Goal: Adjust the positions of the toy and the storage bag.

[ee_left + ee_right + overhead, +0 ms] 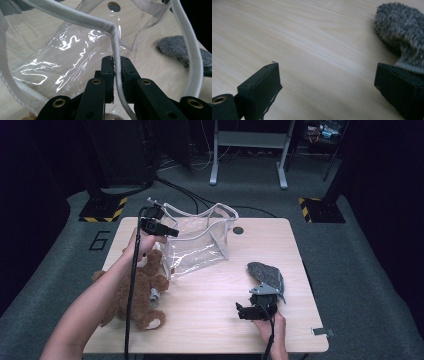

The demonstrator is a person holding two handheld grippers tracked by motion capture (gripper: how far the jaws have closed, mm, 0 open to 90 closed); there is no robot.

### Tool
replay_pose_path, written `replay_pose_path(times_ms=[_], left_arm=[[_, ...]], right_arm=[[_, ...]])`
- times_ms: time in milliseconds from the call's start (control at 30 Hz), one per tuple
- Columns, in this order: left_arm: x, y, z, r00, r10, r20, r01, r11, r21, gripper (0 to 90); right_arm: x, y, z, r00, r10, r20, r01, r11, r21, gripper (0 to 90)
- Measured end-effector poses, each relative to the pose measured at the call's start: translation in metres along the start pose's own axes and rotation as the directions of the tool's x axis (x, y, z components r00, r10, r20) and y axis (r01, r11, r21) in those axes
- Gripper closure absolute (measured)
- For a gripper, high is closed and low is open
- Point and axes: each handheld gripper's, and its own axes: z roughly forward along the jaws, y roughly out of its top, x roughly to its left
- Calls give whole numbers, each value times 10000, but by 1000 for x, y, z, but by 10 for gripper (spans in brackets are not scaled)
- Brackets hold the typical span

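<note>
A clear plastic bag (197,242) with white fabric trim stands open at the back middle of the table. My left gripper (170,232) is shut on the white trim (117,66) of the bag's near-left rim; the trim runs straight between the two pads. A brown teddy bear (142,290) lies on the table's left side, partly under the left forearm. A grey knitted sock (266,274) lies at the right. My right gripper (241,312) hovers low over bare wood just in front of the sock (400,32), jaws wide open with nothing between them.
The light wooden table (210,320) has a round cable hole (238,230) behind the bag. A small grey clip (322,331) sits at the table's front right corner. Dark floor, cables and stand bases surround the table.
</note>
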Motion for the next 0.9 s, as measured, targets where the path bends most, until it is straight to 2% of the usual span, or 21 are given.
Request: replay_pose_path(times_ms=[67,133,200,233,267,300,333,367,400,433,467,500,533,567,600,700,733,833,900], left_arm=[[-2,1,-7,9995,83,318,-72,9994,-335,831],[-3,1,-10,9994,69,326,-56,9992,-403,829],[-1,0,-13,9995,279,-111,-282,9991,-314,829],[-1,0,-13,9995,279,-111,-282,9991,-314,827],[1,0,-14,9988,363,-337,-373,9989,-296,827],[4,0,-14,9976,331,-610,-354,9987,-372,806],[5,0,-14,9964,302,-794,-334,9986,-398,777],[5,0,-14,9964,302,-794,-334,9986,-398,720],[6,-1,-14,9947,287,-989,-335,9983,-475,720],[7,-2,-13,9924,335,-1181,-400,9978,-536,646],[9,-5,-14,9867,541,-1531,-650,9956,-670,507],[9,-5,-14,9867,541,-1531,-650,9956,-670,449],[8,-9,-15,9822,551,-1798,-718,9936,-877,408],[8,-9,-15,9822,551,-1798,-718,9936,-877,376],[10,-12,-17,9827,584,-1755,-766,9922,-987,351],[14,-17,-22,9864,501,-1568,-673,9920,-1069,299],[15,-17,-23,9888,420,-1431,-591,9913,-1176,284],[15,-17,-25,9895,327,-1410,-515,9899,-1318,275],[15,-15,-26,9880,394,-1492,-579,9909,-1214,270]], right_arm=[[-2,12,6,9999,-94,-90,94,10000,-3,59],[-1,16,9,9999,-65,-131,64,10000,-48,59],[-3,29,17,9993,-308,-211,307,9995,-37,60],[-3,29,17,9993,-308,-211,307,9995,-37,60],[-2,34,20,9996,-210,-213,209,9998,-25,61],[-6,43,27,9985,-405,-361,403,9992,-76,68],[-6,48,31,9988,-296,-381,292,9995,-106,71],[-6,48,31,9988,-296,-381,292,9995,-106,71],[-7,52,35,9982,-403,-433,397,9991,-148,73],[-8,57,38,9978,-417,-516,409,9990,-166,78],[-9,66,47,9977,-491,-476,481,9986,-213,89],[-9,66,47,9977,-491,-476,481,9986,-213,89],[-10,75,55,9973,-472,-568,462,9988,-183,94],[-10,75,55,9973,-472,-568,462,9988,-183,94],[-12,83,63,9969,-553,-561,540,9982,-252,101],[-16,92,73,9964,-667,-523,652,9974,-290,114],[-18,94,76,9974,-443,-576,427,9987,-287,114],[-25,101,83,9955,-702,-643,666,9962,-557,125],[-26,107,86,9952,-598,-772,558,9970,-532,127]])
